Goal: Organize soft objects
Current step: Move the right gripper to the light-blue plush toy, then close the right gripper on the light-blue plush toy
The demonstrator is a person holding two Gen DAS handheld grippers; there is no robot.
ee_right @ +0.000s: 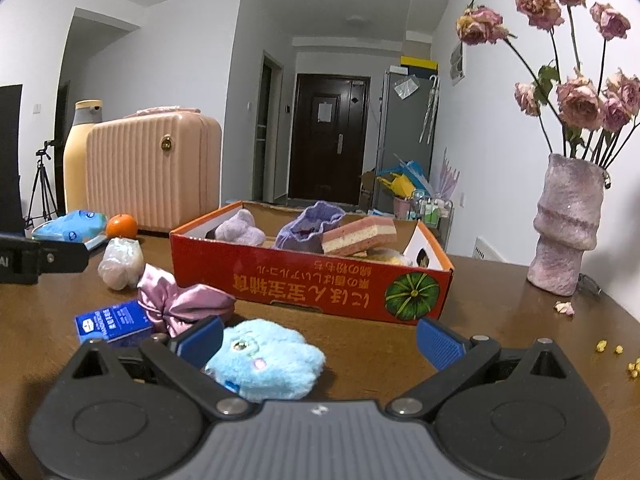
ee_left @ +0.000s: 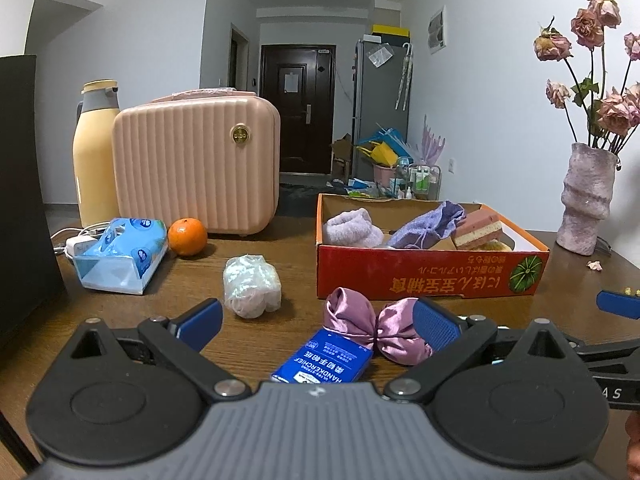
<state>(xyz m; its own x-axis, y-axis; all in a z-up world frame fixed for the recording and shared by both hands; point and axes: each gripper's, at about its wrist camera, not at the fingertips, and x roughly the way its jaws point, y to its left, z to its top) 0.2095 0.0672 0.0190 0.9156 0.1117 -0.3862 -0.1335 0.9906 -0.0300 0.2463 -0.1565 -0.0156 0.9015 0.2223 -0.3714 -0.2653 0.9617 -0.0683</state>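
Plush toy (ee_right: 266, 360) sits half hidden behind wide right tongs (ee_right: 320, 338); left tongs (ee_left: 318, 322) gape wide.

White walls (ee_left: 140, 40), dark door (ee_left: 298, 108), perhaps a grey fridge (ee_left: 380, 108).

Glossy satin bow (ee_left: 376, 330); fluffy blue plush toy (ee_right: 268, 360); printed cardboard box (ee_left: 432, 274); smooth, dark wooden tabletop (ee_left: 288, 276); ribbed, matt plastic case (ee_left: 196, 164).
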